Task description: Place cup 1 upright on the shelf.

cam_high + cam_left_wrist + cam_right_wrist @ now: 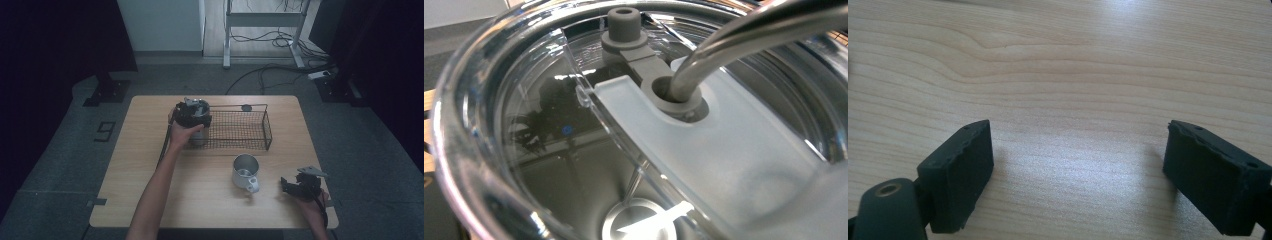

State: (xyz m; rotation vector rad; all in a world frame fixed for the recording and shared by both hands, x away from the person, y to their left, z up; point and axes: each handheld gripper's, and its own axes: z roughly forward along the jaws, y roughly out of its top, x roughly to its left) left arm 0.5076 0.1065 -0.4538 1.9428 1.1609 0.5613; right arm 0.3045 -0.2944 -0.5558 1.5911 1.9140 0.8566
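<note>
My left gripper (pixel 192 113) hangs over a steel tumbler (pixel 198 136) at the left end of a black wire basket (pixel 265 131). I cannot tell whether the tumbler stands inside or beside the basket. The left gripper view looks from very close onto the tumbler's clear lid (pixel 734 150), with a grey stopper (pixel 624 25) and a bent metal straw (pixel 744 35); its jaws are hidden. My right gripper (pixel 291 186) rests low at the table's front right corner. Its jaws (pixel 1078 175) stand apart over bare wood with nothing between them.
A steel mug with a white handle (pixel 245 172) stands upright in front of the basket, left of the right gripper. A small dark round object (pixel 246 107) lies behind the basket. The wooden table (pixel 150 190) has open surface at the front left.
</note>
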